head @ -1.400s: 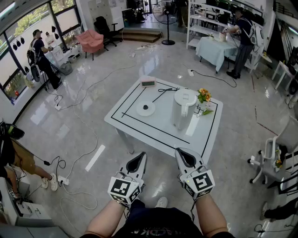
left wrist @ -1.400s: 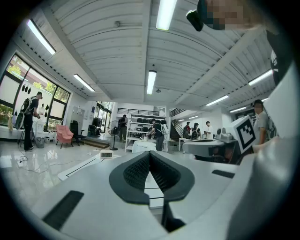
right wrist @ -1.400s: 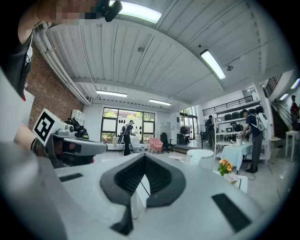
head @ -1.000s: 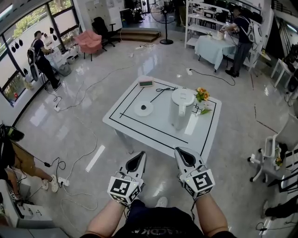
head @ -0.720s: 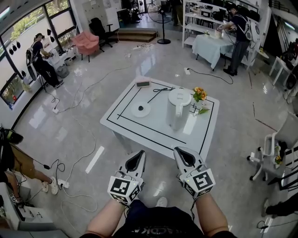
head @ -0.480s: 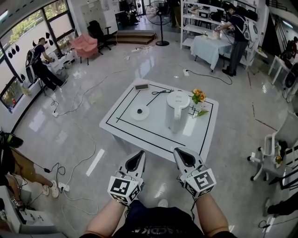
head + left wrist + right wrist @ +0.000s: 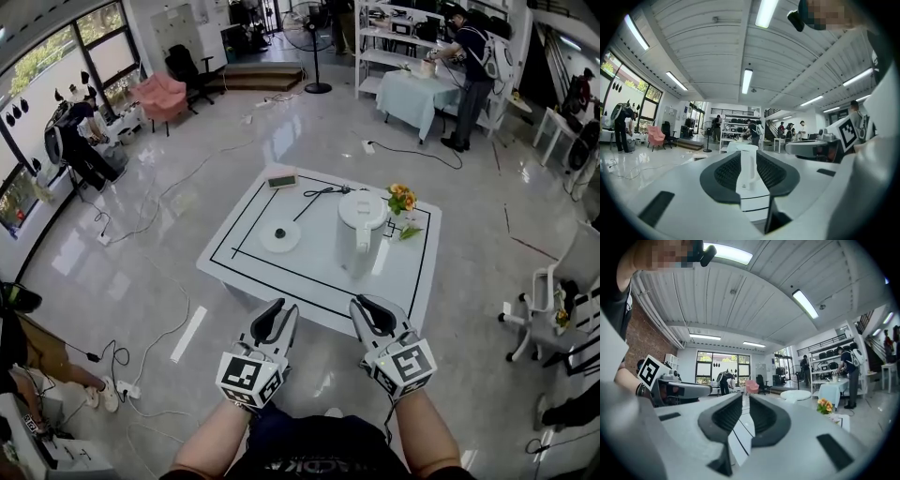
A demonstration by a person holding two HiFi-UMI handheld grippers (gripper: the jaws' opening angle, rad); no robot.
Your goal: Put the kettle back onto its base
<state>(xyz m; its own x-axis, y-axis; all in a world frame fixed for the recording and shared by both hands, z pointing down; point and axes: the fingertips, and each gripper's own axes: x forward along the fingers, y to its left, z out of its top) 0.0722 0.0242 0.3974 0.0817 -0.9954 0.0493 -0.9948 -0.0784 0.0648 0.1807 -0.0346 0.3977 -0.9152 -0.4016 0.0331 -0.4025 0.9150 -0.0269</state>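
The white kettle (image 7: 359, 230) stands upright on the white table (image 7: 412, 281), right of centre. Its round white base (image 7: 279, 235) lies apart from it to the left, with nothing on it. Both grippers hover over the floor just short of the table's near edge, pointing level at the table. My left gripper (image 7: 274, 314) has its jaws opening; in the left gripper view the far-off kettle (image 7: 749, 164) shows through the gap, with nothing between the pads. The jaws of my right gripper (image 7: 364, 311) are opening by a narrow slit and hold nothing.
A small pot of orange flowers (image 7: 401, 198) stands right of the kettle. A small red-faced device (image 7: 281, 180) sits at the table's far edge, and a black cord (image 7: 319, 192) runs from the base. Cables trail over the floor (image 7: 150, 281). A white chair (image 7: 553, 300) stands to the right.
The table has drawn nearer to the grippers. Both grippers' jaws, shut before, have parted, the left more than the right. Kettle and base have not moved.
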